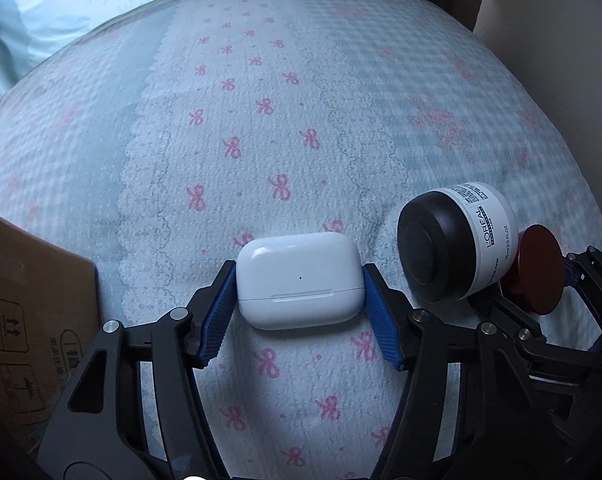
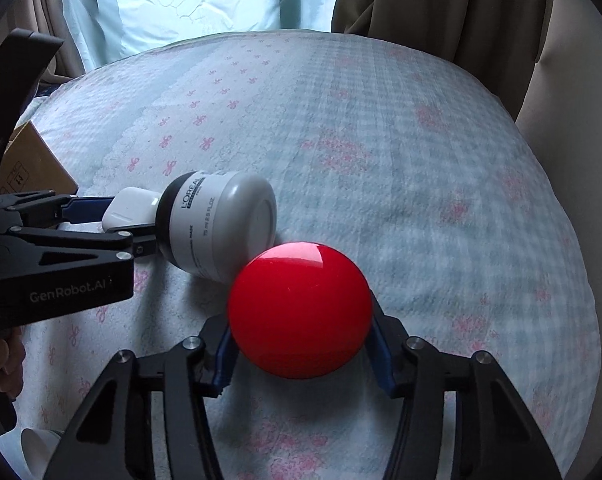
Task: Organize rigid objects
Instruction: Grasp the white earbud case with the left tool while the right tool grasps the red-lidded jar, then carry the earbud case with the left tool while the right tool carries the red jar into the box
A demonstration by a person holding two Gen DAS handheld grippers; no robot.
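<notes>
My left gripper (image 1: pixel 300 284) is shut on a white earbuds case (image 1: pixel 299 280), its blue pads touching both sides, low over the bed. The case also shows in the right wrist view (image 2: pixel 127 210). My right gripper (image 2: pixel 301 336) is shut on a glossy red round case (image 2: pixel 300 316); it shows in the left wrist view (image 1: pixel 537 270) at the right. A white L'Oreal jar with a black lid (image 1: pixel 457 240) lies on its side between the two held things; in the right wrist view the jar (image 2: pixel 221 226) touches the red case.
A cardboard box (image 1: pixel 33 320) stands at the left on the bed; its corner shows in the right wrist view (image 2: pixel 33 164). The bedspread (image 1: pixel 261 120) is pale blue with pink bows. Curtains (image 2: pixel 441 4) and a wall lie beyond the far edge.
</notes>
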